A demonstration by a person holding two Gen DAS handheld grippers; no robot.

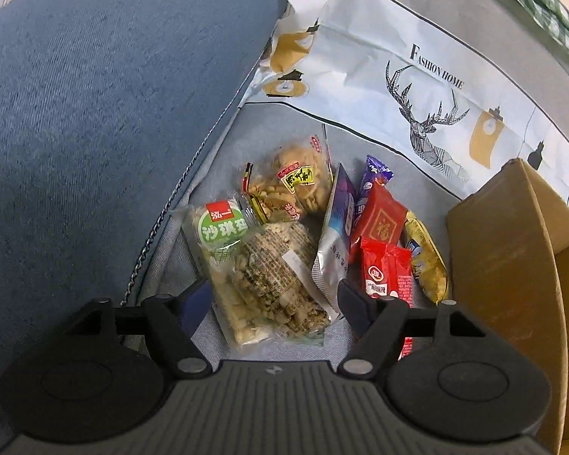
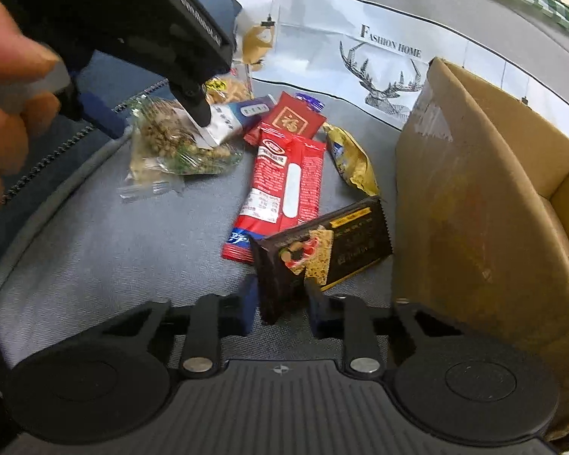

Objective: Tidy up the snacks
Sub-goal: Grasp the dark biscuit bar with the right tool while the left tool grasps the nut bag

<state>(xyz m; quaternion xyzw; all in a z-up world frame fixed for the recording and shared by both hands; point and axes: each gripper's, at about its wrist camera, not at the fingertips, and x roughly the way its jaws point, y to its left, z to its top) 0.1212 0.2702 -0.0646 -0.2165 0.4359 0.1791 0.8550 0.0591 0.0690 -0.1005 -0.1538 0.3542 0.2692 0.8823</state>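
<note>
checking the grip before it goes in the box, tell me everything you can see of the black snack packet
The black snack packet is a flat, glossy plastic wrapper with a serrated end seal, gold lettering and a picture of a nut bar. It is tilted, its near end clamped in the right tool, its far end toward the cardboard box. It overlaps the long red packet in this view.

"FASHION HOME" in black capitals on the white deer-print sheet, above the stag drawing, upper right in both views. Clear snack pack, lower centre of left wrist view: green round label reading 沙琪玛, red tag above it, too small to read. Red packet, centre right: gold 福 in a square frame. Yellow label on the clear bag above: characters illegible. Fine print on the long red bar and black packet: unreadable.
</note>
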